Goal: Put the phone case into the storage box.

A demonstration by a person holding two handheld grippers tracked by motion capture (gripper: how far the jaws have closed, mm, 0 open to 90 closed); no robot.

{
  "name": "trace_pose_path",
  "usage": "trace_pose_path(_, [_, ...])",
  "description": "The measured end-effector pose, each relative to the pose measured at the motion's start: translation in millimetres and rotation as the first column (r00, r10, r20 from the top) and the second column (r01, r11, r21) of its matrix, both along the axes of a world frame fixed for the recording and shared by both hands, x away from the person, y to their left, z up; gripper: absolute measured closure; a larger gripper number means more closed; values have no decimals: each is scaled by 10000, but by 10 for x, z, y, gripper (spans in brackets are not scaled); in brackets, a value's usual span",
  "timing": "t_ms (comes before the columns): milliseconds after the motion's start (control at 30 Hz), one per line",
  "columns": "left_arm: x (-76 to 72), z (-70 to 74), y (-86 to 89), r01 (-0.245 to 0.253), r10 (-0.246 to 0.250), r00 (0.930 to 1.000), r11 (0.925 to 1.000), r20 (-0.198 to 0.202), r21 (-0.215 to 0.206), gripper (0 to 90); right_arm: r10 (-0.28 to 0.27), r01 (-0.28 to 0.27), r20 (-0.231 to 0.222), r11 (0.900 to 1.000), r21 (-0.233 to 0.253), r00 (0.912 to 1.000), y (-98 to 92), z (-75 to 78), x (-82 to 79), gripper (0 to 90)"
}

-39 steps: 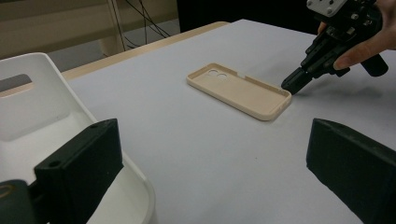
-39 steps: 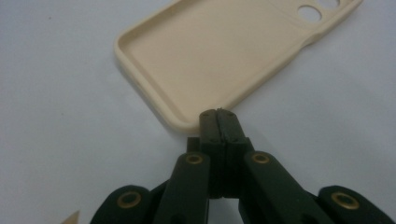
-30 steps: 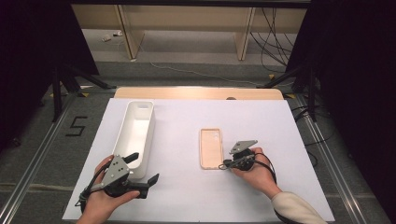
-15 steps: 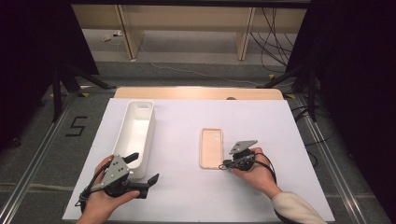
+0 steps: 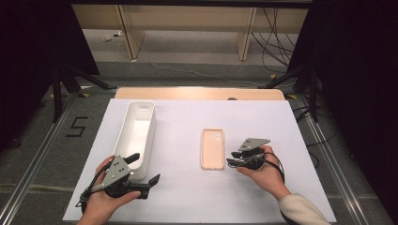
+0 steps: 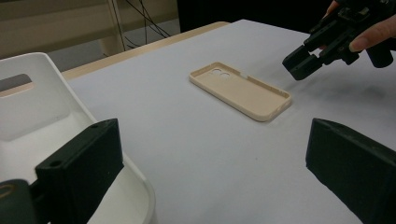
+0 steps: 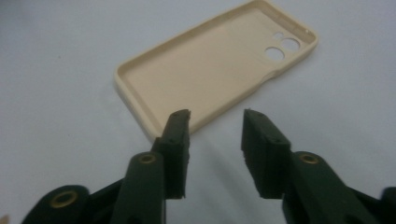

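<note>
Jaws parted on our right gripper [image 5: 233,161], we line up beside the beige rubbery phone case [image 5: 212,148]; left gripper [image 5: 141,174] waits open farther off.

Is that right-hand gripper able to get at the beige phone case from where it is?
Probably yes. The right gripper sits just beside the phone case with its jaws partly open toward the near edge, and nothing lies between them on the white table.

Bare white table [image 5: 178,140] lies open between the phone case [image 5: 212,148] and the white bin [image 5: 136,133]. The right gripper [image 5: 232,162] crowds the case's right edge; its far end stands free.
</note>
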State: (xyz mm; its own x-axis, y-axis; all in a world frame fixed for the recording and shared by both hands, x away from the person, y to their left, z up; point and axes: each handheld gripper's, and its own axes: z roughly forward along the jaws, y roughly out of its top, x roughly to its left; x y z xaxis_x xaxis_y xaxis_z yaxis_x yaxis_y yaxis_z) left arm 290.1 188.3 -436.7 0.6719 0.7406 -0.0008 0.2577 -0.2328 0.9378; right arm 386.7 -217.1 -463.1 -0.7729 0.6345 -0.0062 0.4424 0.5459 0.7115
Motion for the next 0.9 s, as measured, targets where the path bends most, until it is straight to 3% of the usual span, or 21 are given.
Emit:
trace_pose_path(33, [0,1,-2,13,-13,10000,10000,-7,-2,33,-11,11,45,10000,54,10000,-4,5,-4,575])
trace_pose_path(67, [0,2,-5,10,-10,10000,10000,-5,-8,33,100,-105,223,9997,213,9997,-5,17,-13,475])
trace_pose_path(200, [6,0,-8,5,-5,10000,10000,-17,11,33,172,-189,457,9991,367,9988,-2,62,-47,355])
trace_pose_path(233, [7,0,-9,6,-6,10000,10000,-18,14,33,392,-418,635,9983,398,9972,-3,92,-66,306])
trace_pose_path(433, [1,-1,-1,20,-20,10000,10000,3,-26,33,760,-769,883,9970,69,9932,23,139,-102,258])
trace_pose_path(533, [-7,1,6,17,-17,10000,10000,-1,-41,33,1068,-1037,1084,9940,-345,9883,76,166,-116,249])
trace_pose_path(567, [-9,-1,4,36,-36,10000,10000,-6,-34,33,1300,-1216,1174,9897,-760,9845,117,186,-128,248])
trace_pose_path(633, [-11,2,4,49,-49,10000,10000,16,-25,33,1414,-1304,1173,9868,-961,9830,138,194,-133,246])
trace_pose_path(700, [-10,3,1,58,-58,10000,10000,29,-22,33,1695,-1515,1150,9770,-1503,9788,184,199,-138,242])
trace_pose_path(733, [-9,4,-2,76,-76,10000,10000,23,-34,33,1836,-1591,1102,9667,-2003,9768,239,198,-144,240])
trace_pose_path(800, [-7,6,-7,84,-84,10000,10000,39,-14,33,2047,-1753,1031,9548,-2400,9734,295,192,-139,239])
trace_pose_path(833, [-6,6,-9,83,-83,10000,10000,40,-14,33,2047,-1753,1031,9548,-2400,9734,295,192,-139,239])
trace_pose_path(900, [-8,6,-12,77,-77,10000,10000,27,-15,32,2283,-1922,919,9354,-2967,9692,375,183,-133,239])
